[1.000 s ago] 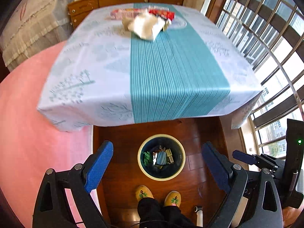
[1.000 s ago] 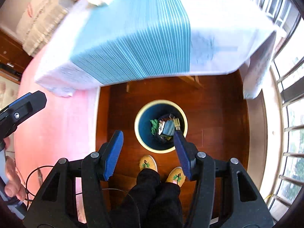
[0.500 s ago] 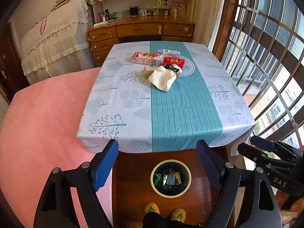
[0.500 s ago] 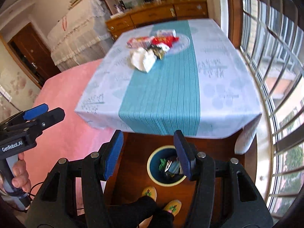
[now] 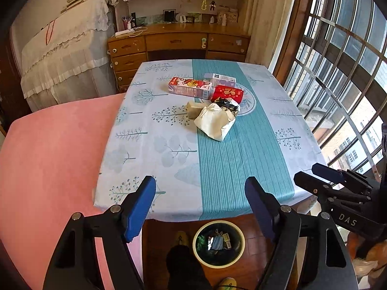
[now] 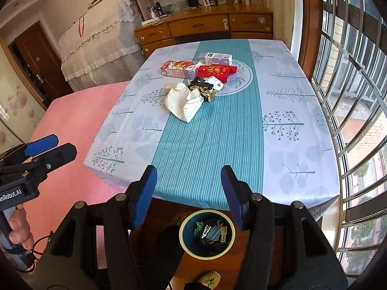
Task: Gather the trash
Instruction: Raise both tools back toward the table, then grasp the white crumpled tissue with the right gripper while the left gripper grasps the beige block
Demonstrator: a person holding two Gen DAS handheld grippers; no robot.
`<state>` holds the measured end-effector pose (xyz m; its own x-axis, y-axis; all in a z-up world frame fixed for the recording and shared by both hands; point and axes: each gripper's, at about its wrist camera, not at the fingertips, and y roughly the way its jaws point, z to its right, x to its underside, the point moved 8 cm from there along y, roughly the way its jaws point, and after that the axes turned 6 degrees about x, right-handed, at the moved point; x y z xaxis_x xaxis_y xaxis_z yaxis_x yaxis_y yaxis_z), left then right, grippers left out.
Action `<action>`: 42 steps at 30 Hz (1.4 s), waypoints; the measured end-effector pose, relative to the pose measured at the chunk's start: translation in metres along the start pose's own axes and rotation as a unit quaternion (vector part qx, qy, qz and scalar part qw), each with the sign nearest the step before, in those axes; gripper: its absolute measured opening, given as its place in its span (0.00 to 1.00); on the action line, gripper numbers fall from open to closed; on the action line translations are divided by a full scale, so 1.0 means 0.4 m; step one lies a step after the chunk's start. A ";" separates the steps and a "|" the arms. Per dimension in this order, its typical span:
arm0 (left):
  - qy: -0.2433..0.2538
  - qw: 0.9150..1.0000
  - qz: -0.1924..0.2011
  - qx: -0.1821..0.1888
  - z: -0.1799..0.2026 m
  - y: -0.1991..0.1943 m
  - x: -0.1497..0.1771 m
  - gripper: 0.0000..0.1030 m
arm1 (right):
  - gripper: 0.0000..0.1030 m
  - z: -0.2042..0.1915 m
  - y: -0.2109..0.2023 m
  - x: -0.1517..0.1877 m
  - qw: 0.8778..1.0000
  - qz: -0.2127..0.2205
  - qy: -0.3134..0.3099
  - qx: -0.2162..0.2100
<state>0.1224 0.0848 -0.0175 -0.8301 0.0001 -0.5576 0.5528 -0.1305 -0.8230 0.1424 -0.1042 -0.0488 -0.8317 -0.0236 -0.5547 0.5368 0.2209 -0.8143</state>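
Both sets of fingers (image 5: 200, 207) (image 6: 188, 193) empty – right spread, left closing a bit. Trash pile (image 5: 212, 104) far across the table (image 5: 241, 157) from the bin (image 5: 218, 242) – best to reach over, grab white paper bag (image 6: 183, 101) first.

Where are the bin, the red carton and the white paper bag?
bin (image 6: 183, 235): right wrist view, on its pale rim.
red carton (image 5: 188, 87): left wrist view, on its top face.
white paper bag (image 5: 214, 123): left wrist view, on its crumpled middle.

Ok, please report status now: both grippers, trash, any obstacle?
Left gripper empty, jaws closing. Right gripper open, empty. Trash pile mid-table; bin on floor. Path looks clear.
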 end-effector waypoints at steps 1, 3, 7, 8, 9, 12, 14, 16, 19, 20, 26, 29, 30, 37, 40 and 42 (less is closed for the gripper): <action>0.005 1.000 -0.006 0.007 -0.012 0.030 -0.020 0.75 | 0.51 -0.007 0.034 -0.021 1.000 -0.004 0.002 0.003; 0.019 0.999 -0.020 0.021 -0.034 0.096 -0.061 0.75 | 0.51 -0.016 0.100 -0.064 1.000 -0.014 0.009 0.011; 0.045 0.997 -0.049 0.046 -0.087 0.233 -0.159 0.75 | 0.51 -0.038 0.248 -0.148 0.999 -0.032 0.038 0.014; 0.051 0.996 -0.056 0.049 -0.102 0.266 -0.182 0.75 | 0.51 -0.043 0.285 -0.168 0.998 -0.037 0.043 0.014; 0.057 0.995 -0.063 0.053 -0.118 0.299 -0.202 0.75 | 0.51 -0.048 0.326 -0.188 0.998 -0.041 0.048 0.018; 0.076 0.991 -0.086 0.065 -0.151 0.398 -0.253 0.75 | 0.51 -0.057 0.433 -0.228 0.996 -0.055 0.061 0.026; 0.084 0.989 -0.102 0.071 -0.173 0.457 -0.279 0.75 | 0.51 -0.058 0.504 -0.243 0.995 -0.070 0.070 0.033; 0.087 0.986 -0.115 0.078 -0.188 0.500 -0.292 0.74 | 0.51 -0.056 0.559 -0.252 0.993 -0.079 0.080 0.033; 0.089 0.984 -0.127 0.088 -0.207 0.562 -0.319 0.74 | 0.51 -0.055 0.611 -0.264 0.992 -0.079 0.087 0.035; 0.089 0.983 -0.131 0.092 -0.216 0.584 -0.331 0.74 | 0.51 -0.055 0.621 -0.266 0.992 -0.079 0.088 0.033; 0.099 0.979 -0.145 0.108 -0.222 0.641 -0.357 0.74 | 0.25 -0.065 0.624 -0.271 0.993 -0.069 0.093 0.013; 0.106 0.976 -0.149 0.113 -0.208 0.667 -0.370 0.74 | 0.25 -0.053 0.598 -0.267 0.993 -0.066 0.098 0.014; 0.109 0.975 -0.152 0.116 -0.203 0.681 -0.376 0.74 | 0.25 -0.044 0.582 -0.263 0.992 -0.064 0.103 0.015; 0.140 0.969 -0.163 0.124 -0.140 0.748 -0.396 0.70 | 0.25 0.066 0.511 -0.239 0.984 -0.052 0.161 0.047; 0.156 0.964 -0.171 0.128 -0.111 0.782 -0.398 0.65 | 0.25 0.100 0.503 -0.227 0.981 -0.050 0.181 0.059; 0.163 0.961 -0.179 0.133 -0.093 0.805 -0.396 0.58 | 0.25 0.109 0.501 -0.222 0.979 -0.049 0.187 0.064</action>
<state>0.4348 0.0797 -0.1982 -0.8730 0.3970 -0.2833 0.1614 -0.3129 -0.9360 0.3301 -0.1002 -0.1704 -0.8607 0.3252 -0.3916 0.4459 0.1105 -0.8882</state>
